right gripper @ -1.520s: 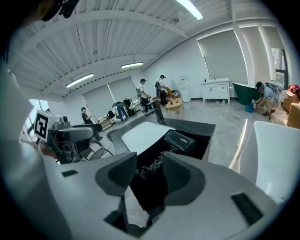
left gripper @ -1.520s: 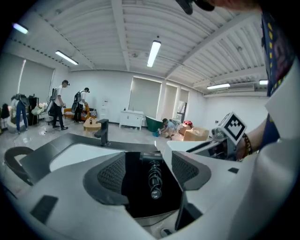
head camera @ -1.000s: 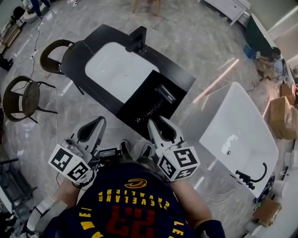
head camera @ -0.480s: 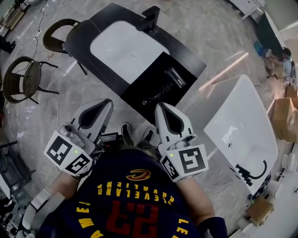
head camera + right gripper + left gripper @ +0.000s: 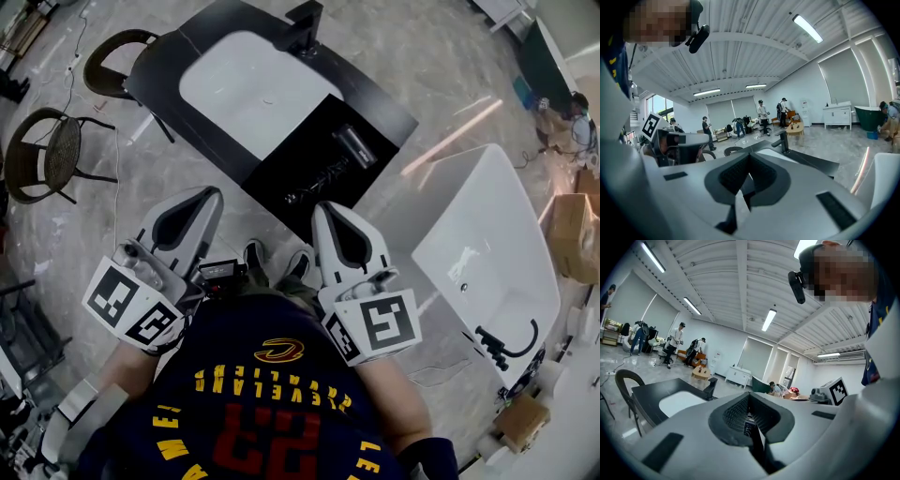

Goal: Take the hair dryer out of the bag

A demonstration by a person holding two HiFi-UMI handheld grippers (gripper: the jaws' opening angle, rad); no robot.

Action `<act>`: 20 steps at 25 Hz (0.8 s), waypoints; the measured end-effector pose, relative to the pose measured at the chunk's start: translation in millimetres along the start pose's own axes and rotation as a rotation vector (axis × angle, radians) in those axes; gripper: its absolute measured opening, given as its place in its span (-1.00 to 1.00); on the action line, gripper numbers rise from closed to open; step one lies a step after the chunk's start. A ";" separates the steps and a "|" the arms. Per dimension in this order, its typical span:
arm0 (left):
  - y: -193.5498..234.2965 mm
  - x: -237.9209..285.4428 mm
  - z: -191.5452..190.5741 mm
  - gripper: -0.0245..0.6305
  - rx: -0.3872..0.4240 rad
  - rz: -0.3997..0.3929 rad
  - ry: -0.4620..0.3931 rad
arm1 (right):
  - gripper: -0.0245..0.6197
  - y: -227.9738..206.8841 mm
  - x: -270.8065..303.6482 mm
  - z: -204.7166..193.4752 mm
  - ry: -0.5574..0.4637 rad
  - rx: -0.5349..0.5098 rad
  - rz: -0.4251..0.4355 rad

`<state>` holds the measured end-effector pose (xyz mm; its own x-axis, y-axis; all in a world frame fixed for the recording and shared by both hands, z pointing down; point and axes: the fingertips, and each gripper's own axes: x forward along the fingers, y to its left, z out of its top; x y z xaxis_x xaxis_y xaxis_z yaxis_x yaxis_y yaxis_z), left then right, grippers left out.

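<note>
I see no bag or hair dryer that I can make out. A dark oblong item (image 5: 356,147) and a thin dark item (image 5: 317,178) lie on the black counter; what they are I cannot tell. My left gripper (image 5: 208,197) and right gripper (image 5: 325,210) are held side by side in front of the person's chest, short of the counter's near corner. Both point forward with the jaws together and nothing between them. The left gripper (image 5: 750,420) and the right gripper (image 5: 748,186) each show meshed black pads with no gap.
A black vanity counter (image 5: 384,112) holds a white basin (image 5: 253,94) and a black faucet (image 5: 304,21). A white bathtub (image 5: 487,244) stands to the right, and two dark chairs (image 5: 56,164) to the left. Several people stand far across the room (image 5: 670,345). Cardboard boxes (image 5: 572,234) sit at far right.
The right gripper has risen slightly and rolled a little. The left gripper stays where it was. The head view has shifted, so the counter sits higher in the picture.
</note>
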<state>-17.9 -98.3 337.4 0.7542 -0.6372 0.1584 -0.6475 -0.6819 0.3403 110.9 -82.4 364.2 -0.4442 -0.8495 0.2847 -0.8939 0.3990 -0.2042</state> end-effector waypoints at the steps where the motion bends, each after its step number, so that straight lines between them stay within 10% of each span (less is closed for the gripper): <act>1: 0.7 -0.3 0.0 -0.92 -0.002 0.001 0.000 | -0.90 0.4 0.3 -0.3 0.001 0.001 0.001; 20: 1.4 0.7 -5.0 -0.92 -0.001 -0.002 0.013 | -0.90 4.0 -1.4 -2.2 -0.002 -0.008 0.001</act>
<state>-17.8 -97.9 342.7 0.7568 -0.6311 0.1702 -0.6460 -0.6825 0.3418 107.8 -78.9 365.0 -0.4449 -0.8497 0.2830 -0.8940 0.4025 -0.1971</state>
